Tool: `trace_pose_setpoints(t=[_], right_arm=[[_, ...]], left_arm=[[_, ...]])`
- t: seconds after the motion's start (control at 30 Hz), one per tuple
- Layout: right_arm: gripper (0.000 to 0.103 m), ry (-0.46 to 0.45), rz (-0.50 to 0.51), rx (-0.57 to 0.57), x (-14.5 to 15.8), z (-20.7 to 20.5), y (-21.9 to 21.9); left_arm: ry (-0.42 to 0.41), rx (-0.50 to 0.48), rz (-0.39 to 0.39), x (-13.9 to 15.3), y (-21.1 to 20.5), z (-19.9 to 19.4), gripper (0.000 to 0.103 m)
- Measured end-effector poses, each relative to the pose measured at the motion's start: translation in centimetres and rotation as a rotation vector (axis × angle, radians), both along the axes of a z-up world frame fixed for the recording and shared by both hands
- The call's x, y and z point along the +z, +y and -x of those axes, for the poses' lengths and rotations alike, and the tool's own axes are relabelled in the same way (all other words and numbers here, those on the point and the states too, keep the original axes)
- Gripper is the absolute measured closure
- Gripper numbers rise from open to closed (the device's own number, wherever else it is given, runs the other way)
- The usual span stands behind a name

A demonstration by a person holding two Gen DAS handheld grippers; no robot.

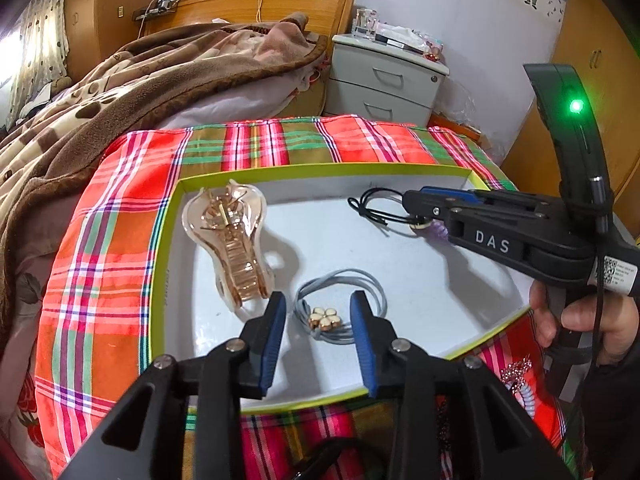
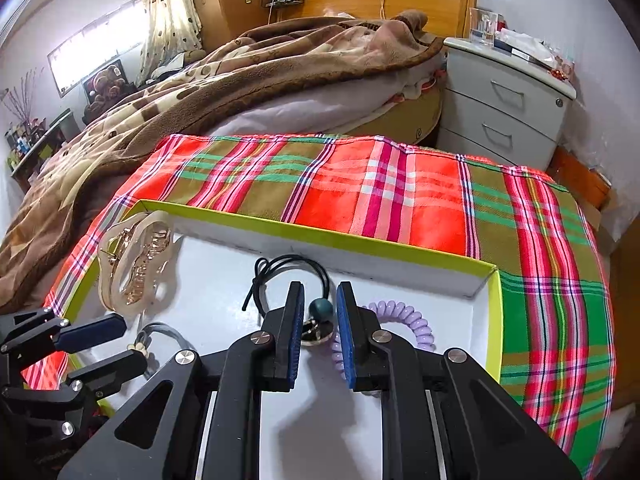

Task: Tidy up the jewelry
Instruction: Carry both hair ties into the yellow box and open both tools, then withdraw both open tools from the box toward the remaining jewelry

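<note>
Black hair tie [image 2: 296,270] with teal bead [image 2: 321,307] lies in the box lid [image 2: 494,320], bead between the narrowly parted right gripper [image 2: 319,312] jaws. Risk: closing may snag the adjacent lilac coil tie [image 2: 404,316]. Left gripper [image 1: 319,312], jaws wide, straddles the grey flower tie [image 1: 326,317], angled downward.

My left black plastic gripper [image 1: 318,322] has blue pads and shiny round screws. My right black gripper [image 2: 319,312] says DAS in white, with a green light, black cable and bare-skinned hand [image 1: 580,320].
</note>
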State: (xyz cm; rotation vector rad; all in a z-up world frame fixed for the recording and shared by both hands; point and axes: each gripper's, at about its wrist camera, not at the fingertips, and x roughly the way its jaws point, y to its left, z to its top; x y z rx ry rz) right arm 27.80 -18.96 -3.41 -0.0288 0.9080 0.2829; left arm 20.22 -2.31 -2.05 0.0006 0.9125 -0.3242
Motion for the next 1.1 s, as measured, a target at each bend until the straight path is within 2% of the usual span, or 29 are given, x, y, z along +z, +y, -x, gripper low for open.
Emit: trace_pose_setpoints(t=[0.23, 0.3, 0.37, 0.4, 0.87, 1.1], right_arm=[[0.08, -0.014, 0.0, -0.012, 0.2, 0.3, -0.1], [0.076, -0.016, -0.004, -0.013, 0.3, 0.3, -0.1], [0.064, -0.025, -0.005, -0.013, 0.5, 0.5, -0.2], [0.061, -0.031, -0.006, -0.015, 0.6, 0.6, -0.2], [0.06, -0.077, -0.044, -0.049, 2.3, 3.6, -1.5], [0.06, -0.093, -0.066, -0.075, 2.9, 6.1, -2.4]], left_arm=[[-0.012, 0.002, 0.008, 0.3, 0.1, 0.2, 0.064], [-0.013, 0.002, 0.01, 0.3, 0.1, 0.3, 0.063], [-0.016, 0.005, 0.008, 0.3, 0.2, 0.4, 0.059], [-0.019, 0.008, 0.009, 0.4, 0.3, 0.4, 0.059], [-0.058, 0.003, 0.045, 2.1, 0.9, 2.7, 0.056], [-0.073, 0.021, 0.025, 2.5, 1.6, 4.4, 0.052]])
